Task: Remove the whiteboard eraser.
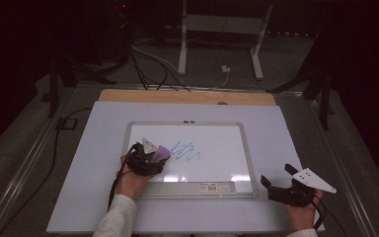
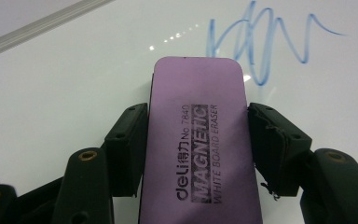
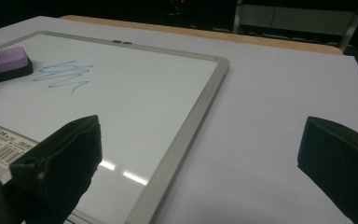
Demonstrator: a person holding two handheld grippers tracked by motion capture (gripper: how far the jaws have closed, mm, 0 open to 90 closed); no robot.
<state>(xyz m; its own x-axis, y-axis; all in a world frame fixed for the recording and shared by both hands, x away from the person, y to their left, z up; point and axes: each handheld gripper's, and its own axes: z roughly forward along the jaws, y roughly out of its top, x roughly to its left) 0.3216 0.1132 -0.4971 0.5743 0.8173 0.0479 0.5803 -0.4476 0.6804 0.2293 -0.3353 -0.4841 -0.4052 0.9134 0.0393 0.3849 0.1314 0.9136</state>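
One purple eraser (image 2: 200, 144) sits clamped in the left hand-held gripper (image 2: 198, 140); right hand-held gripper (image 3: 200, 158) gapes over one whiteboard (image 3: 182, 140).

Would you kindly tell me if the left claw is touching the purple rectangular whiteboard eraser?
Touching. In the left gripper view, the left claw has both black jaws pressed against the long sides of the purple rectangular whiteboard eraser, with no gap on either side.
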